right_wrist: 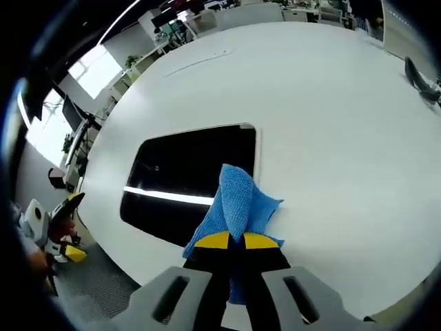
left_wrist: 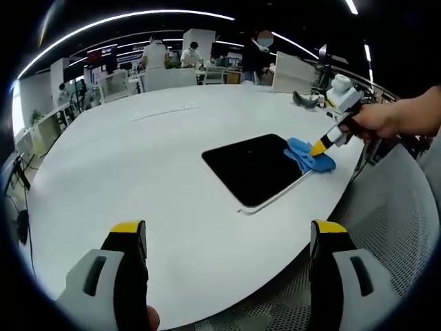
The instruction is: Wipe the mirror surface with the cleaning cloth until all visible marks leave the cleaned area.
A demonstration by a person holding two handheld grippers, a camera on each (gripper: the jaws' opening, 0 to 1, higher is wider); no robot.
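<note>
In the right gripper view, the right tongs (right_wrist: 230,241) at bottom centre are pressed together, pinching the blue cleaning cloth (right_wrist: 238,203), so it can be dragged flat. The cloth lies on the lower right edge of the dark mirror (right_wrist: 186,176), partly on the white bench (right_wrist: 331,124). In the left gripper view, the left tongs (left_wrist: 227,238) are spread and empty, held low and well apart from the mirror, probably to keep it in sight.

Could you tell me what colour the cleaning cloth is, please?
The cleaning cloth is blue; the right gripper view shows it best.
</note>
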